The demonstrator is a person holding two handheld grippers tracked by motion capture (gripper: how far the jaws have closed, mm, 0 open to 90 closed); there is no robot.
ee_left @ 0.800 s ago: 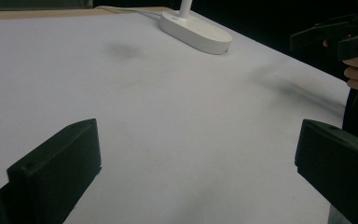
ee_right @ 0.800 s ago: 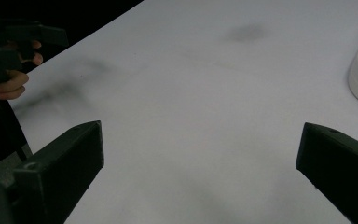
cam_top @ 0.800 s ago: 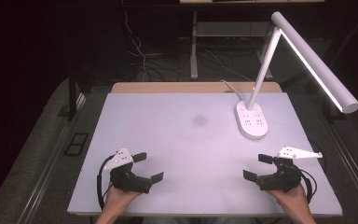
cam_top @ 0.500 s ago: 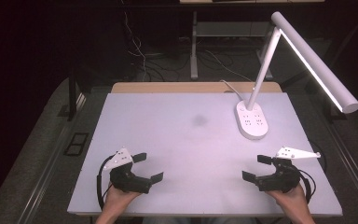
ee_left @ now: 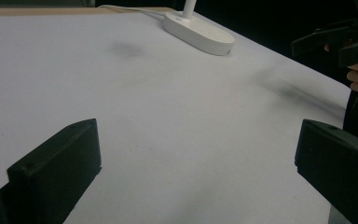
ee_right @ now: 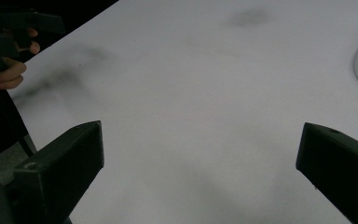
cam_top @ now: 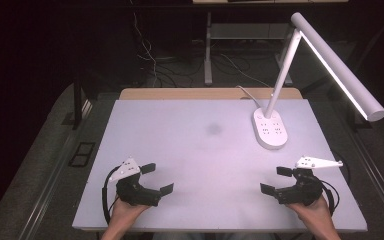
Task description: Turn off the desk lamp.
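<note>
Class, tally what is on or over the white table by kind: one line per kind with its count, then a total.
Lamp: 1
Grippers: 2, left gripper and right gripper, both open and holding nothing
Total: 3

Table [cam_top: 180, 150] centre bare; lamp [cam_top: 270, 129] stands far right, arm overhanging edge.

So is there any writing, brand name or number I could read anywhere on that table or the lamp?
None can be read.
Lamp base: small dark marks in rows, too small and blurred to tell whether they are text.
Table: no writing, just a faint dark smudge.
Left gripper and right gripper: no labels visible.
</note>
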